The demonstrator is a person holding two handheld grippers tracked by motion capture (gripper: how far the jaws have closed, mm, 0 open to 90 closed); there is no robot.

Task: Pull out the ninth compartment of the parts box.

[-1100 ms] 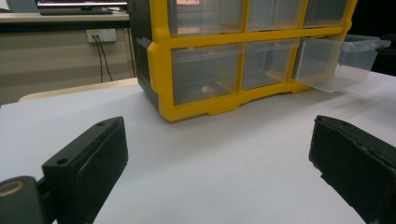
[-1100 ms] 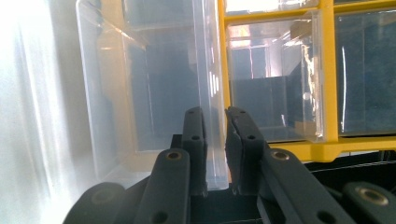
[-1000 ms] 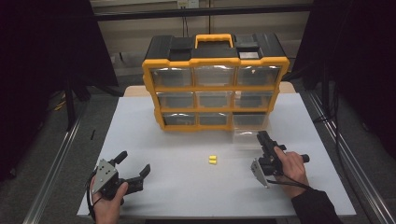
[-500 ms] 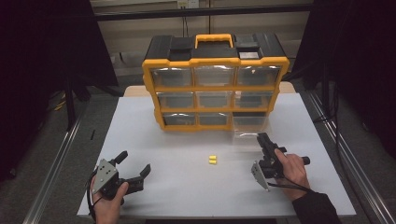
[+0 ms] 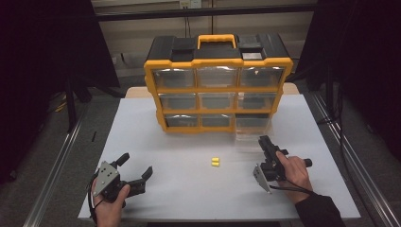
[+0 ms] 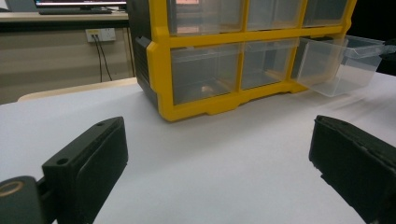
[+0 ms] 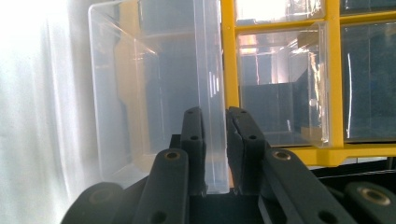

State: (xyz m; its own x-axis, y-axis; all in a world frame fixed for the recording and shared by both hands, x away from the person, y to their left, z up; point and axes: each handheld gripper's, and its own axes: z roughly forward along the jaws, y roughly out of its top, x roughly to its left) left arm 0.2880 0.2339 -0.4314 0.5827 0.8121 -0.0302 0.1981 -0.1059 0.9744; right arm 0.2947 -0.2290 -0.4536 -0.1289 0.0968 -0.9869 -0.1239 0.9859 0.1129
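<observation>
A yellow and black drawer organizer stands at the back of the white table. Its bottom right clear drawer is pulled partly out. My right gripper is shut on that drawer's thin front wall, one pad on each side. My left gripper rests low at the table's front left, jaws wide open with nothing between them. A small yellow piece lies on the table between the two grippers.
The organizer's other clear drawers are pushed in. Dark curtains hang at both sides, and metal rails run along the floor beside the table. Bare table surface lies in front of the organizer.
</observation>
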